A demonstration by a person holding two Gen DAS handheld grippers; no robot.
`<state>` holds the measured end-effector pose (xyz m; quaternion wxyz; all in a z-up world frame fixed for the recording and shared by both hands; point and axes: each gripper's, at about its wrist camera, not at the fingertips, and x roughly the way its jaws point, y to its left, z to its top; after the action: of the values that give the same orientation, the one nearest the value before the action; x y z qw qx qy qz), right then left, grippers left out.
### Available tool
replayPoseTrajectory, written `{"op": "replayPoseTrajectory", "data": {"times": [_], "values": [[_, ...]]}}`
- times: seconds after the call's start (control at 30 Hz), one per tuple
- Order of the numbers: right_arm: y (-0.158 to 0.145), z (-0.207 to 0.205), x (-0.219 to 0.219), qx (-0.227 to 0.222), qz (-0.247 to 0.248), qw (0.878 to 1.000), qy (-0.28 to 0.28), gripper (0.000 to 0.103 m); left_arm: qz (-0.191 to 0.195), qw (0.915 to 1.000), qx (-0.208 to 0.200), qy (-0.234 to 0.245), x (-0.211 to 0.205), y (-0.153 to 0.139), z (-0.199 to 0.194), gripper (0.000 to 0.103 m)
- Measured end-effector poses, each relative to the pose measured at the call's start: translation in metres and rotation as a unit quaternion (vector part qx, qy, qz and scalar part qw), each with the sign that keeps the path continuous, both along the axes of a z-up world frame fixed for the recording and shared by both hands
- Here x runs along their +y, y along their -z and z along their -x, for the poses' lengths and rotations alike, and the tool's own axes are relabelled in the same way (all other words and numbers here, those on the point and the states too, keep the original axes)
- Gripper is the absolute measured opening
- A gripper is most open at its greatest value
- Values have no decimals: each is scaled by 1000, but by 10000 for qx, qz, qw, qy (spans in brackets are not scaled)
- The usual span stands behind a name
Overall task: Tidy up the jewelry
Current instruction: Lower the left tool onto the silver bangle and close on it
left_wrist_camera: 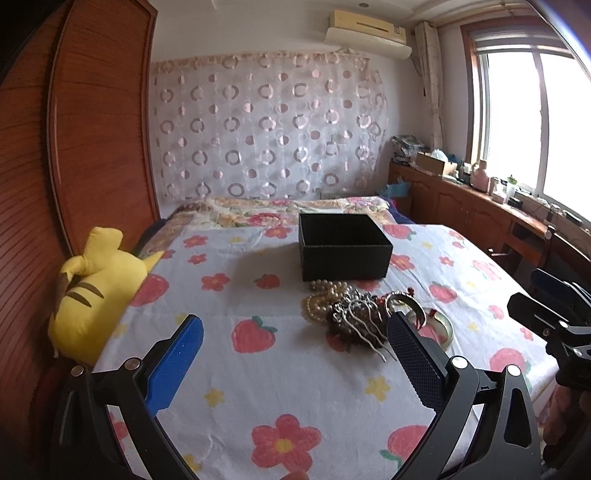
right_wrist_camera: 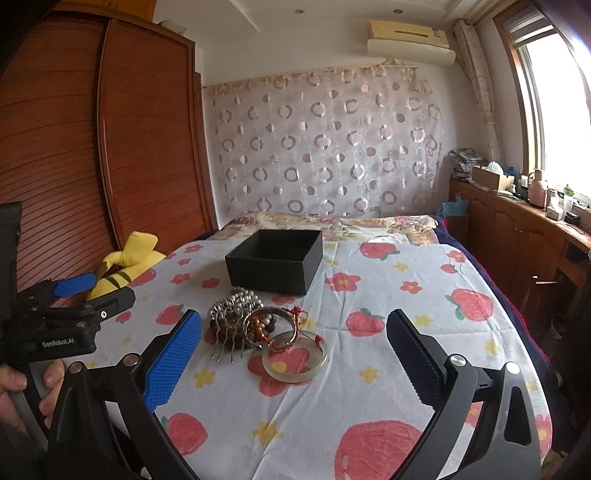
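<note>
Here, both grippers (left_wrist_camera: 295,354) (right_wrist_camera: 295,354) spread wide, empty, square black box (right_wrist_camera: 275,264), pale glassy bangle (right_wrist_camera: 295,356), knobbly pearls (left_wrist_camera: 325,295)

You have a bed with a strawberry-print sheet (right_wrist_camera: 388,288) before you. Left of the bed lies a yellow plush toy (left_wrist_camera: 92,291) against a wooden wardrobe (right_wrist_camera: 110,147). Behind the bed hangs a circle-patterned curtain (left_wrist_camera: 266,125), an air conditioner (left_wrist_camera: 369,33) above it; right of the bed runs a cluttered wooden cabinet (right_wrist_camera: 517,221).
</note>
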<state>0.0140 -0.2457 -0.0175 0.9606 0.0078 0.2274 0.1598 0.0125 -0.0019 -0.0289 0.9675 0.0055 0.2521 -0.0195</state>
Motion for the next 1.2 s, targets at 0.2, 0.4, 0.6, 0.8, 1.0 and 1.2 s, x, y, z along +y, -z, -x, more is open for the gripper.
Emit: {"op": "replayPoseTrajectory", "data": {"times": [0.2,0.4,0.6,0.8,1.0,1.2], "values": [[16,-9,-4,233,208,9993,-196,92,137,9993,177,284,0,11,-7,97],[35,-18,-11,496,483,9972,-282,88,102,9953,505,826,-17,23,-23,97],[45,-25,-19,648,582,9957,-319,87,-77,9883,827,1283,-40,32,-42,97],[51,-25,-28,729,595,9951,-306,87,-154,9793,1034,1736,-64,32,-62,96],[52,-24,-34,766,577,9949,-312,87,-202,9686,1331,2090,-81,33,-87,75],[51,-21,-37,732,546,9952,-341,87,-474,9596,1601,2264,-102,41,-107,70]]}}
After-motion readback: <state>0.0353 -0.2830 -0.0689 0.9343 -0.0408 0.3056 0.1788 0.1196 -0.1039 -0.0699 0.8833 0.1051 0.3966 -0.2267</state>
